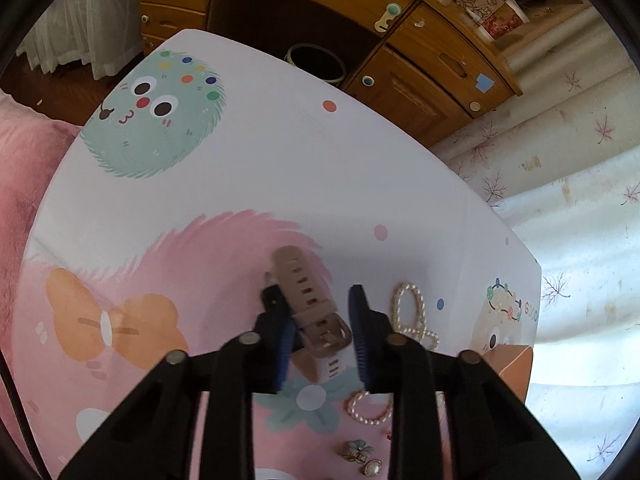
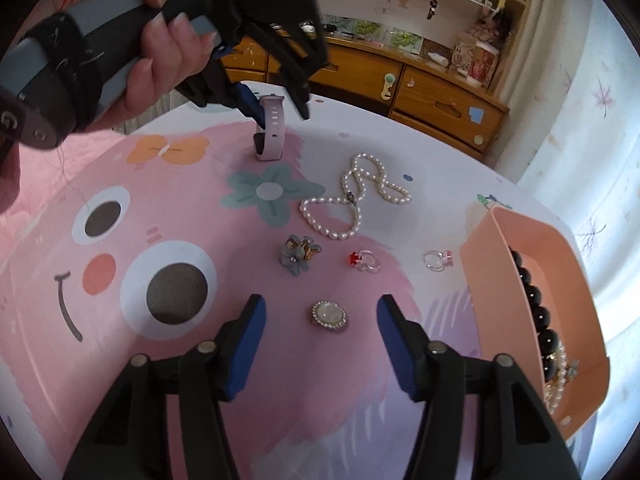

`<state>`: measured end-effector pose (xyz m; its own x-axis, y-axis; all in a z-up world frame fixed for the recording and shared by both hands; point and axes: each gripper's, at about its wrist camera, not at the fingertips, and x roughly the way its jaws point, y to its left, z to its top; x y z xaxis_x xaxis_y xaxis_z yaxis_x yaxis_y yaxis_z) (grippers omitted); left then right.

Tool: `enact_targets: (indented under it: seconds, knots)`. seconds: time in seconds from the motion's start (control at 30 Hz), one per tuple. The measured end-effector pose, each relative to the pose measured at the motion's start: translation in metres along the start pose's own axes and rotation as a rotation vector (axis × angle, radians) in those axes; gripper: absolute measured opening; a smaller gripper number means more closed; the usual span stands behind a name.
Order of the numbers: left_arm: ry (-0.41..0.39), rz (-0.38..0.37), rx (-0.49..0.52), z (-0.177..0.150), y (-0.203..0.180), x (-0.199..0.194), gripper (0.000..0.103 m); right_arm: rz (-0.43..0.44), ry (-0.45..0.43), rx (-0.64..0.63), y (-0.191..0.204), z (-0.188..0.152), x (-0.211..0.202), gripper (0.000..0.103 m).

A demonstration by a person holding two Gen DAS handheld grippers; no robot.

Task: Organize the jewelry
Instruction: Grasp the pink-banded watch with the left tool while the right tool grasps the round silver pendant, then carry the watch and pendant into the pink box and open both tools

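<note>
We grip pale pink silicone watch (image 1: 310,308) in left tongs (image 1: 320,334), clamped on strap, lifted upright near surface's (image 2: 360,128) far edge. Right tongs (image 2: 322,344) released, straddling round pearl-rimmed brooch (image 2: 329,314) (likely next for peach tray (image 2: 492,280)).

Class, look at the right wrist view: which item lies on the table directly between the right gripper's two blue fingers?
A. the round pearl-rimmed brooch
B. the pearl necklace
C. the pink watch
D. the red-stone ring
A: the round pearl-rimmed brooch lies on the table between the open fingers of the right gripper, while the other pieces lie farther off.
</note>
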<state>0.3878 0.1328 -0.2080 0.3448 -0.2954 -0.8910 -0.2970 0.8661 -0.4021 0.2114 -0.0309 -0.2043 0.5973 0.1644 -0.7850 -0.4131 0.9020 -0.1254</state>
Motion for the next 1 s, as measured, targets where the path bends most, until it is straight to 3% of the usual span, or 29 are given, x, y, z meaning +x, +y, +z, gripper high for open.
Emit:
enact_targets:
  seconds: [0.1,0.43,0.9,1.0]
  knots:
    - [-0.006,-0.014,0.008,0.000,-0.002,-0.001,0.022,0.014,0.005,0.012,0.000,0.001,0.002,0.038]
    - [-0.009,-0.021,0.014,0.003,-0.003,-0.016,0.021,0.061,0.030,0.100,-0.008,0.003,0.006,0.017]
    - [-0.042,-0.121,0.030,0.004,-0.017,-0.068,0.021,0.051,0.030,0.123,-0.018,0.003,-0.007,0.016]
    - [-0.049,-0.103,0.048,-0.001,-0.025,-0.075,0.021,0.053,0.019,0.124,-0.022,0.004,-0.014,0.016]
